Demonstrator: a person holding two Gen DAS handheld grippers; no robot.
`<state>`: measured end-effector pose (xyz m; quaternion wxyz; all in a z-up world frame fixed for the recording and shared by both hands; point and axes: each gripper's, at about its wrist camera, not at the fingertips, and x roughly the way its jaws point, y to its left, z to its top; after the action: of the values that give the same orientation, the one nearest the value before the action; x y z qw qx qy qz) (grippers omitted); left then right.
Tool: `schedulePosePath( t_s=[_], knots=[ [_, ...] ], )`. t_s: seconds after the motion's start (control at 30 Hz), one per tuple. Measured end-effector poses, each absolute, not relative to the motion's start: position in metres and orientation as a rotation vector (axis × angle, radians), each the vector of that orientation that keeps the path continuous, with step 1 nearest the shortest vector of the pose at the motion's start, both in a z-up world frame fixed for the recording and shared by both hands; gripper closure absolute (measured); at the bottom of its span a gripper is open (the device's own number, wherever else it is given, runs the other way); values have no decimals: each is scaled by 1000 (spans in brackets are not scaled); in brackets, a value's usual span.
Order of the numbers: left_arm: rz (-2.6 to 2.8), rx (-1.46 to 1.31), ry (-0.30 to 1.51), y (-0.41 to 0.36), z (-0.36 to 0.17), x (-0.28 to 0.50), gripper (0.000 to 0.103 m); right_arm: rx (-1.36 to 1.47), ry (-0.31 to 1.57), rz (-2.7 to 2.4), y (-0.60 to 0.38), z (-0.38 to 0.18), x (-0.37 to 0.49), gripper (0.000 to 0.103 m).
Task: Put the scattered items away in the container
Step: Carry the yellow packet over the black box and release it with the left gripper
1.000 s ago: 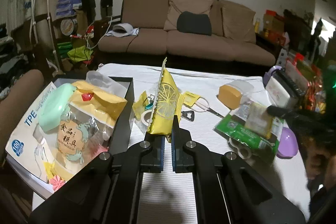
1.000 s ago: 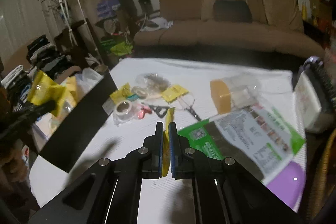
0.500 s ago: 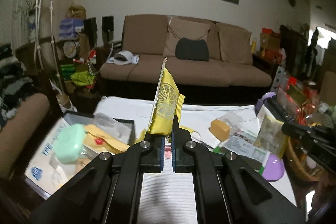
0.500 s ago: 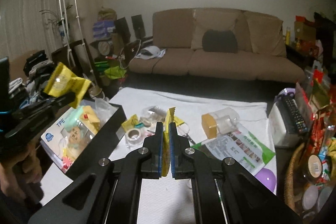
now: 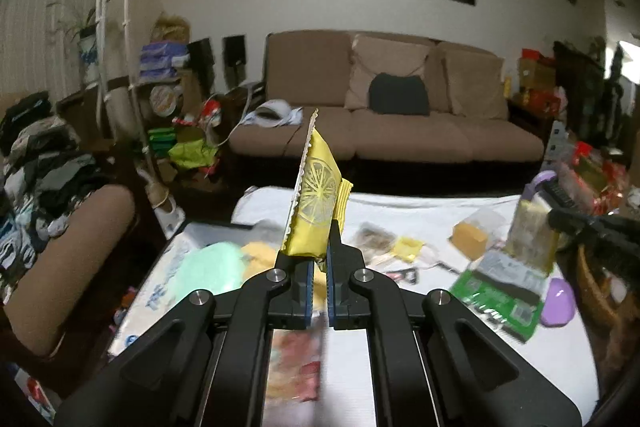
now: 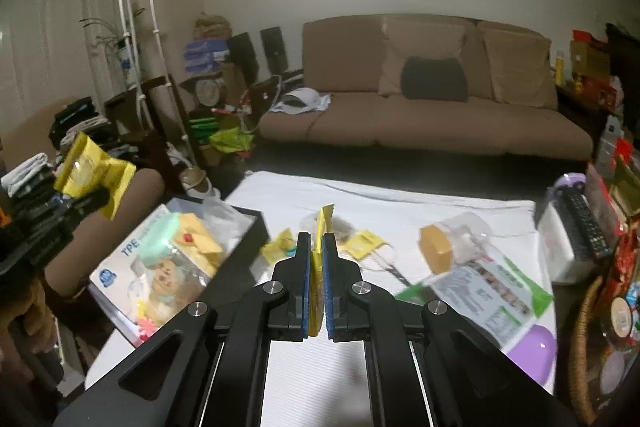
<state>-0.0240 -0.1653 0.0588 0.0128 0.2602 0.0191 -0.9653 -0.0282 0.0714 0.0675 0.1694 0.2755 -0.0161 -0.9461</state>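
My left gripper [image 5: 318, 267] is shut on a yellow lemon-print packet [image 5: 314, 199], held upright above the table. It also shows in the right wrist view [image 6: 94, 175] at the far left. My right gripper [image 6: 316, 259] is shut on a thin yellow sachet [image 6: 320, 239]; in the left wrist view that sachet [image 5: 532, 231] shows at the right. The black box [image 6: 256, 227] at the table's left holds a mint green case [image 6: 160, 235], snack bags and a white TPE pack [image 6: 128, 267].
On the white table [image 6: 400, 203] lie small yellow sachets [image 6: 362, 241], scissors [image 6: 390, 269], an orange-capped clear tub [image 6: 448, 247], a green-white pack [image 6: 492, 291] and a purple lid [image 6: 532, 351]. A remote [image 6: 584, 215] and wicker basket [image 6: 584, 355] stand right. A brown sofa stands behind.
Both grippers have risen and pulled back from the table with their packets still held. The left gripper now sits higher, above the box's near end.
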Motion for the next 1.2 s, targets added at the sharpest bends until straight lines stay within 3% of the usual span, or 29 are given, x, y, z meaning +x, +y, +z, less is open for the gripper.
schedulePosePath(
  t_s=[0.13, 0.33, 0.73, 1.2],
  knots=[
    [-2897, 845, 199, -232, 44, -20, 99, 779, -25, -2626, 36, 69, -30, 99],
    [-2777, 914, 267, -290, 16, -14, 99, 773, 16, -2499, -32, 64, -32, 99],
    [-2761, 1000, 245, -301, -1, -23, 99, 845, -28, -2288, -148, 37, -32, 99],
    [-2729, 1026, 254, -305, -4, -23, 99, 906, -86, -2232, -149, 27, -44, 97]
  ],
)
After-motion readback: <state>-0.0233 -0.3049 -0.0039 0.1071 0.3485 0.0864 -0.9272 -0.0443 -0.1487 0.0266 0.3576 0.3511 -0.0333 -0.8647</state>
